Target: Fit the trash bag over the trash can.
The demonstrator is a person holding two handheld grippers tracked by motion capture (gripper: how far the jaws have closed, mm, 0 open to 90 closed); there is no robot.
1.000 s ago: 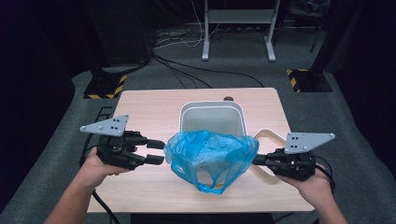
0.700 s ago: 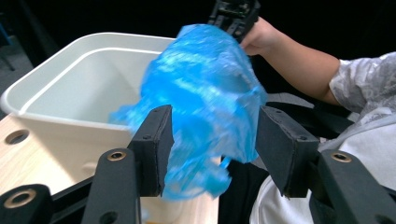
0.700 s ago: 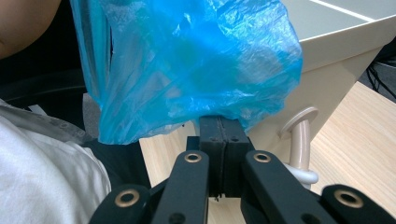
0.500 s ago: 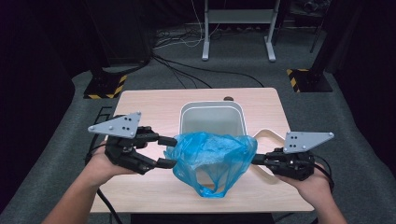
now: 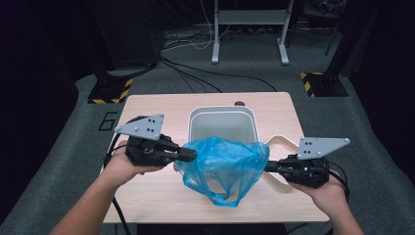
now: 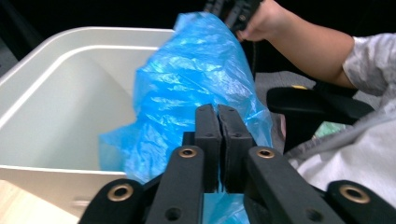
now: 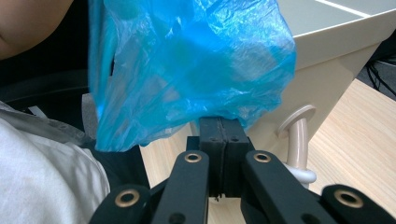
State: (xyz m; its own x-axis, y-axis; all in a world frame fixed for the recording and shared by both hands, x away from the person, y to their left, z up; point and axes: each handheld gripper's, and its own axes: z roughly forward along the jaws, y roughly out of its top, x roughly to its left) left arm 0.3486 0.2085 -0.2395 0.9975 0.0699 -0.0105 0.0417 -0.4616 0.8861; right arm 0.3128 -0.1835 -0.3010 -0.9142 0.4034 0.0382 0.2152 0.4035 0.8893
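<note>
Crinkled blue plastic bag [image 5: 222, 164] hung just in front of the white square plastic bin [image 5: 222, 115], above the surface. Left gripper [image 5: 188, 154], its jaws just closing, and right gripper [image 5: 270, 166] pinched opposite rim edges. Film looked light, limp, slippery; best held at the rim.

Table evenly lit, surroundings dark, slight softness.

Lab or recording studio, not home. Small light-wood tabletop [image 5: 156, 205] alone on grey carpet floor [image 5: 58, 176]. Black drapes [image 5: 44, 58] wall off surroundings. Loose cables [image 5: 195, 73] trail across floor. Yellow-black hazard tape [image 5: 108, 90] marks stand bases. Grey metal frame legs [image 5: 248, 29] stand behind.
</note>
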